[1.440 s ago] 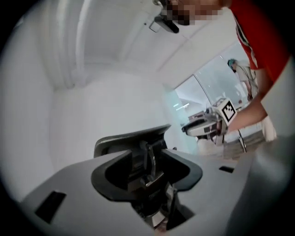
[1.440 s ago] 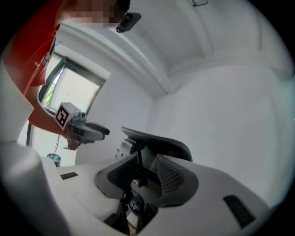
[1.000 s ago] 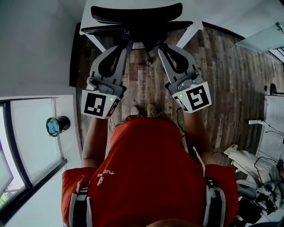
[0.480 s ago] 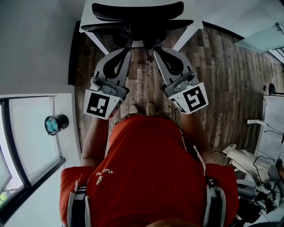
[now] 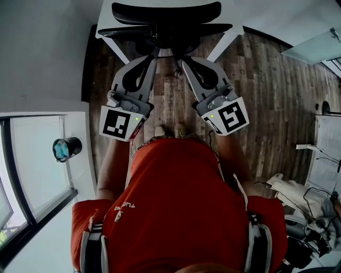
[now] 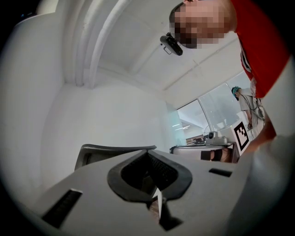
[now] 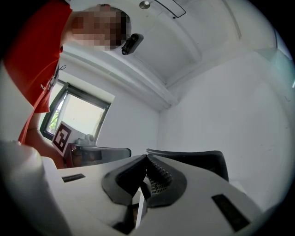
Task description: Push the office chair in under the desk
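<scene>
Head view looks steeply down over the person's shoulders to the office chair (image 5: 165,13), which stands at the far side of the room, its black back lying between the slanted white legs of the desk (image 5: 105,24). From where I stand it looks mostly tucked in, the seat out of sight beneath the desk top and only the back and the dark frame below it showing over the wooden floor (image 5: 256,96). Both tools reach forward side by side: the left gripper (image 5: 154,55) and the right gripper (image 5: 184,57) each have their jaws pressed fully together, with nothing pinched between them, as each gripper view confirms. Their closed tips sit right at the lower edge of the chair's frame, one left of centre and one right. Whether they actually touch it I cannot tell. I would judge this to be the pushing step, using the shut tips as blunt pushers, and near its end. The next move seems to call for a steady, even shove away from the person with both hands together, so the chair rolls straight and does not swivel into a desk leg.
</scene>
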`<state>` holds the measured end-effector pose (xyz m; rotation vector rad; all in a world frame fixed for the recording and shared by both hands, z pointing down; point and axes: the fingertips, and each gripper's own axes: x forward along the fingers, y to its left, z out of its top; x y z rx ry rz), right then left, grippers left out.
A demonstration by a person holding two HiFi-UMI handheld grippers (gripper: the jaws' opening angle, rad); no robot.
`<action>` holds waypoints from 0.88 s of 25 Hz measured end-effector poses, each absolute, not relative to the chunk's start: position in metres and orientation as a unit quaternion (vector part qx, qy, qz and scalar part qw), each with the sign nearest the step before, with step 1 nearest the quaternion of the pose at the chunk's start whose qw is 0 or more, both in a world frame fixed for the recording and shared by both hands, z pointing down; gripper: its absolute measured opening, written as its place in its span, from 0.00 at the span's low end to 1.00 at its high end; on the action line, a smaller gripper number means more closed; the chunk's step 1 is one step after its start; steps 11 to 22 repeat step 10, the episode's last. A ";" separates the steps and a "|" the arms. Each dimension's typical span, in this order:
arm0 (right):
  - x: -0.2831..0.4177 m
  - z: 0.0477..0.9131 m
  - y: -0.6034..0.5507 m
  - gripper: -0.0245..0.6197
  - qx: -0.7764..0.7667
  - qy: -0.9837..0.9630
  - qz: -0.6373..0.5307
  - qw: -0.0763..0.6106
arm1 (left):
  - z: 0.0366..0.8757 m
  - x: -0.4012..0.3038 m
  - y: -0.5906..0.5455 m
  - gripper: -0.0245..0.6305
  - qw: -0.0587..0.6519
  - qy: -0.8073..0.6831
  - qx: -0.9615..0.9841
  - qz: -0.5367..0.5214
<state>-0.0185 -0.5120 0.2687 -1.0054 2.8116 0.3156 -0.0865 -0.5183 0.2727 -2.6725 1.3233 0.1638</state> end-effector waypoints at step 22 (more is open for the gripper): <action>-0.020 0.270 -0.511 0.08 -0.330 0.936 0.105 0.065 | 0.272 -0.085 -0.518 0.05 0.077 0.439 -0.893 0.065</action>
